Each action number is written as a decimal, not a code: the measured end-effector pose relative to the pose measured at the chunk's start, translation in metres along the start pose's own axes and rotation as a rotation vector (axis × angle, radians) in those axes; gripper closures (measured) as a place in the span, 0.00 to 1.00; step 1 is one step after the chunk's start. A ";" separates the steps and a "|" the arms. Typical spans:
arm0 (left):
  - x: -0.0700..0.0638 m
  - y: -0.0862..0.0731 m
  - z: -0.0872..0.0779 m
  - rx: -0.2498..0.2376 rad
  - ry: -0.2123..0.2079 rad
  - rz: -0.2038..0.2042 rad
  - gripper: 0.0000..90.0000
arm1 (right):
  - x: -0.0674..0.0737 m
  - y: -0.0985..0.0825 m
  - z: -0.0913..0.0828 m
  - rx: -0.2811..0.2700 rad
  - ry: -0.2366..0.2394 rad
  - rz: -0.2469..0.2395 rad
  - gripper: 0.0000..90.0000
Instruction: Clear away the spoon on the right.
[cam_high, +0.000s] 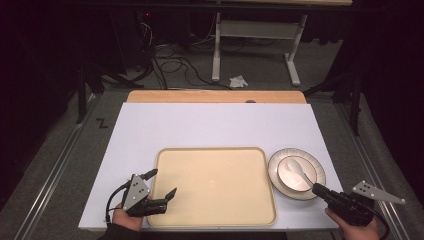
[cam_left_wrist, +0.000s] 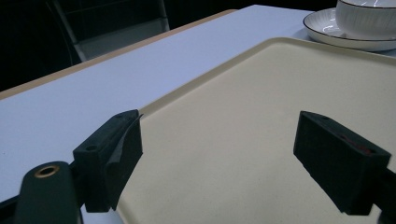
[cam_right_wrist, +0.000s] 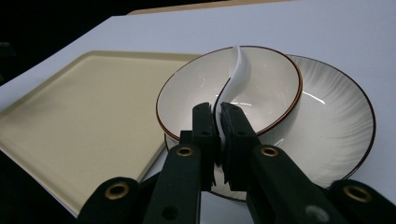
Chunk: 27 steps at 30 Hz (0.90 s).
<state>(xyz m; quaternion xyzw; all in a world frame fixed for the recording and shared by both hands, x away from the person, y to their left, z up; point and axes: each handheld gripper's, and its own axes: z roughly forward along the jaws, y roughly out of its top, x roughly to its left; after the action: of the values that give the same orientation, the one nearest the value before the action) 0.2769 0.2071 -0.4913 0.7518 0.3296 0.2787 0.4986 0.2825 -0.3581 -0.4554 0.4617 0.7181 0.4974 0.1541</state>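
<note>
Surface (cam_high: 210, 125): white board laid over a wooden top, a strip of wood showing along the far edge; grey floor around it.
Tray (cam_high: 215, 220): cream, rectangular with rounded corners, lying flat at the middle of the near edge of the surface; bare inside.
Plate (cam_high: 320, 172): white with a dark rim line and fine ribbing, set just beside the right edge of the tray, toward the near right corner of the surface.
Bowl (cam_high: 289, 172): white, thin brown rim, standing upright on the plate, seen in the right gripper view as sitting slightly toward the tray side.
Spoon (cam_high: 301, 172): white, lying in the bowl, scoop end toward the far side, handle rising over the near rim of the bowl.
Right tool (cam_high: 317, 188): held in a hand (cam_high: 357, 230) at the near right corner; jaws closed down to a thin gap with the spoon handle pinched between them, seen clearly in the right gripper view (cam_right_wrist: 219, 122).
Left tool (cam_high: 164, 184): held in a hand (cam_high: 125, 217) at the near left corner of the tray; jaws spread wide apart, gripping nothing.
Left tool position: in the left gripper view (cam_left_wrist: 219, 140), one jaw over the tray's rim at its left edge, the other over the tray's bare floor; contact with the tray could not be told.
Beyond the surface: white metal legs of another table (cam_high: 217, 50), dark cables and a crumpled white scrap (cam_high: 238, 81) on the floor.
</note>
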 end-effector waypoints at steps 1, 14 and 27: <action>0.000 0.000 0.000 0.000 0.000 0.000 0.18 | 0.000 0.000 0.000 0.000 0.000 0.000 0.97; 0.000 0.000 0.000 -0.001 0.002 0.001 0.18 | 0.007 0.003 -0.007 -0.085 -0.016 -0.050 0.97; 0.000 0.000 0.000 -0.001 0.001 0.001 0.18 | 0.014 0.006 -0.008 -0.140 -0.022 -0.082 0.97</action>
<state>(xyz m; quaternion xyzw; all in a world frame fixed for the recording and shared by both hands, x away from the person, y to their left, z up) 0.2767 0.2070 -0.4912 0.7517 0.3293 0.2795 0.4985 0.2724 -0.3503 -0.4436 0.4254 0.6982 0.5345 0.2144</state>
